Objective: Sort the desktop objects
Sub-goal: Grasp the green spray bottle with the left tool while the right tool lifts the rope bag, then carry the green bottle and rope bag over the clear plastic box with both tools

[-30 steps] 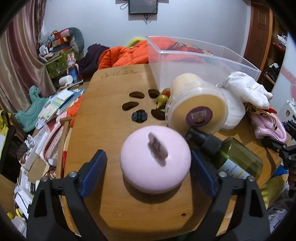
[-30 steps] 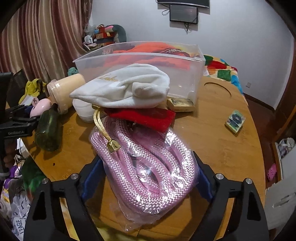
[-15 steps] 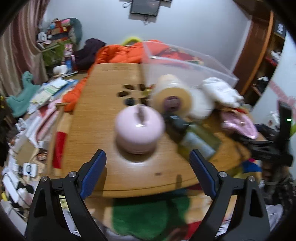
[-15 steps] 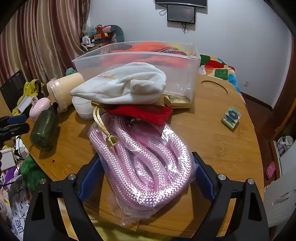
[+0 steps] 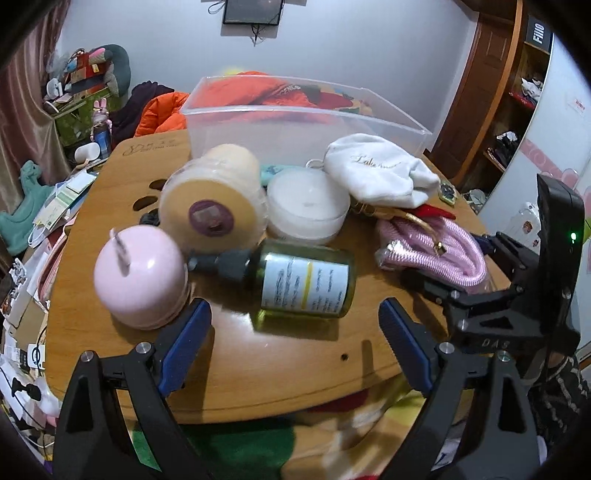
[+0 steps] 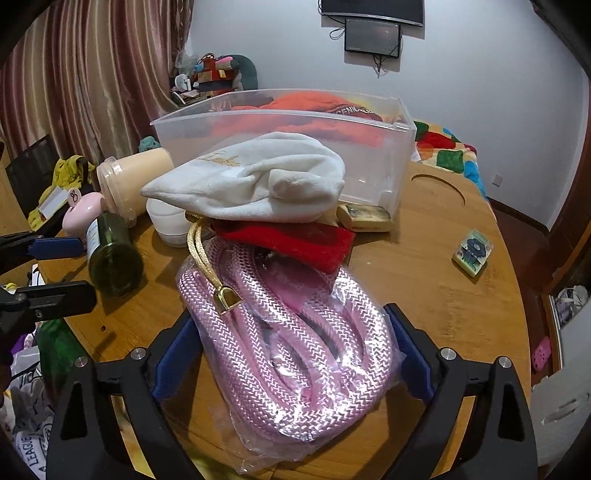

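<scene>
Right wrist view: right gripper [image 6: 291,354], jaws opening, straddles the bagged pink rope [image 6: 291,332], pads apparently just clear of it; the clear bin [image 6: 280,122] stands behind. Left gripper [image 5: 295,347] hangs spread and empty before the green bottle [image 5: 295,280]. Likely hazards: slippery film sliding from the pads, and the red pouch [image 6: 295,240] and white pouch [image 6: 251,181] lying on the rope's far end dragging along.

"Fiilo" is showing on the dark sign [image 5: 538,34] above the shelves; "DAS" is showing on the right gripper [image 5: 495,343]; "LEAGUE" is showing on white fabric [image 6: 31,448] below the table edge
</scene>
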{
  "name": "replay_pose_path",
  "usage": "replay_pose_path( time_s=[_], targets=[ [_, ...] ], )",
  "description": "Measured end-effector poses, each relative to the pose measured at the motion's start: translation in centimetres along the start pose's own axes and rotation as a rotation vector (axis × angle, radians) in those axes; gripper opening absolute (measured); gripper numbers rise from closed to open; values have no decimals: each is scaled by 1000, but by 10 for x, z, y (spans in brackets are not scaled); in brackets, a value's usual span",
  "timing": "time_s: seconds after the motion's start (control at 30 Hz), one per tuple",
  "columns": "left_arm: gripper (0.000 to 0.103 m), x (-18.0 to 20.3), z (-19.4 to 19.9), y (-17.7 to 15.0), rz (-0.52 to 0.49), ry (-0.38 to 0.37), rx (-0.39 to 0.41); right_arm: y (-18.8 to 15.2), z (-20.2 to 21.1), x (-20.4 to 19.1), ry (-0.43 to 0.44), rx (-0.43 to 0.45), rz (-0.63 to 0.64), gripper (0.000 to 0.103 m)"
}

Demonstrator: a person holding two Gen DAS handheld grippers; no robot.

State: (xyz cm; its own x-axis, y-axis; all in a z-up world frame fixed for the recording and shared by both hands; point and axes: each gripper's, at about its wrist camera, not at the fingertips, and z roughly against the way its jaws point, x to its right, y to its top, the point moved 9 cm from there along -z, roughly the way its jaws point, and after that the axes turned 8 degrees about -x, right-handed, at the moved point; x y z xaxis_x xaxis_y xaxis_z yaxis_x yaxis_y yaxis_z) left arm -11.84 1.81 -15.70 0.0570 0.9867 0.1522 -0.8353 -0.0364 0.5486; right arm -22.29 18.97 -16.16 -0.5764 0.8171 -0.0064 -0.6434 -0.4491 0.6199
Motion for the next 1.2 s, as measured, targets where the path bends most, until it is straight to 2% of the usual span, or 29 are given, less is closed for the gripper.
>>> replay_pose_path(
  time_s=[0.3,0.37,0.43,0.47,0.53,0.8,1.2],
  targets=[
    [91,9,-14,12,7,38,10,2,1,-6,2,33,32,90],
    [81,8,-18,13,4,53,5,2,2,-8,19,33,42,82],
    [75,5,-21,14,8,46,-3,1,4,-8,35,30,49,77],
    [68,4,-22,13,11,45,-2,1,4,-8,40,27,51,75],
    [61,4,-22,13,-6,67,6,-1,6,-8,53,23,56,72],
    [61,5,-13,1,-22,47,9,-11,24,-5,97,14,28,66],
    [61,7,22,2,-43,46,73,-26,61,12,79,38,-34,65]
  ],
)
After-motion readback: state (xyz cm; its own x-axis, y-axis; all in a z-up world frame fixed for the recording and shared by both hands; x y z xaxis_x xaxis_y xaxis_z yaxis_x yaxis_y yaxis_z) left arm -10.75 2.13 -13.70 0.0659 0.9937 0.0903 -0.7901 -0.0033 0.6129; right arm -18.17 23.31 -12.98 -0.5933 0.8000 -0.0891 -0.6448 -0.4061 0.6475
